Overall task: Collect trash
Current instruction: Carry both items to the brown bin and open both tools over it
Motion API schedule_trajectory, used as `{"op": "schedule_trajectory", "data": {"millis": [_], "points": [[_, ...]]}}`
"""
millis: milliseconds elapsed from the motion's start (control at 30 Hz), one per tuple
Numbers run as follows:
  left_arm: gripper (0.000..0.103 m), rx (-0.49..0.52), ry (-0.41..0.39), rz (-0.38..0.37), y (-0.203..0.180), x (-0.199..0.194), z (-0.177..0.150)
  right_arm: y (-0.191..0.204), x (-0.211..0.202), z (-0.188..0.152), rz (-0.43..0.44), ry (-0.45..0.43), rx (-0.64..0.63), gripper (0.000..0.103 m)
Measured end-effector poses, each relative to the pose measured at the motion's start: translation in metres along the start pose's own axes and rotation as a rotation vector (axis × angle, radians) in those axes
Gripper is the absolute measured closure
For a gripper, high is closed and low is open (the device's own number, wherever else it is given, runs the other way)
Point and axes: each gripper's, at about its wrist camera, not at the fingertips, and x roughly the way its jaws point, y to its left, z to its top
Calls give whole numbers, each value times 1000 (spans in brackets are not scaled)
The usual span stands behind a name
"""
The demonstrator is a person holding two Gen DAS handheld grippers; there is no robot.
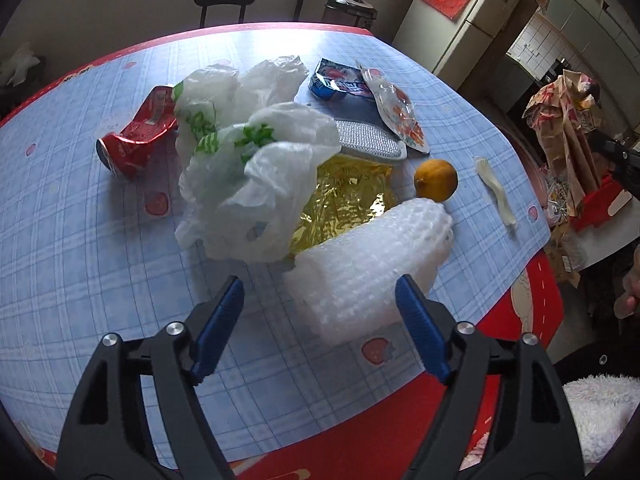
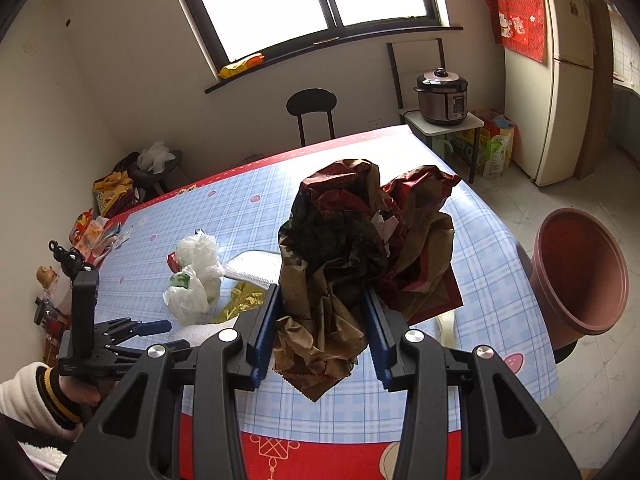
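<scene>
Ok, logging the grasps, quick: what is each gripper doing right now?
Left gripper: open, holding nothing.
Right gripper: shut on the crumpled brown paper bag.

Gold foil point(image 1: 344, 196) half under plastic bag point(image 1: 256, 176)

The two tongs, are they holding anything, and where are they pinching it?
The right tongs pinch a crumpled brown paper bag by its scrunched lower end. The left tongs are open and hold nothing; the bubble wrap lies just ahead.
</scene>
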Motion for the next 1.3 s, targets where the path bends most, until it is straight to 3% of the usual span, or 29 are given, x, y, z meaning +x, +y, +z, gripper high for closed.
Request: {"op": "schedule_trajectory", "data": {"millis": [233,467,533,567,600,700,967,1167,1300], "points": [[22,84,23,-107,-16,-11,-17,4,6,-8,-4,31,1,62],[20,108,133,-162,-24,28,-25,11,2,-9,-11,40,-22,62],[28,62,161,-216,-23,40,-27,11,1,-10,-21,44,-17,62],[51,48,166,-238,-23,41,-28,12,-1,-10,-28,44,-17,62],[60,40,161,-243,-24,40,-29,12,-3,-10,-33,41,-18,61],[70,35,105,-287,-27,21,-28,13,-13,-10,-45,25,-16,61],[71,34,-125,-328,-35,-49,6,-12,-62,-1,-148,-75,34,61],[71,27,-251,-277,-64,-70,37,-80,-97,8,-271,-145,98,60],[70,12,-268,-222,-92,-67,60,-145,-93,20,-322,-141,125,60]]}}
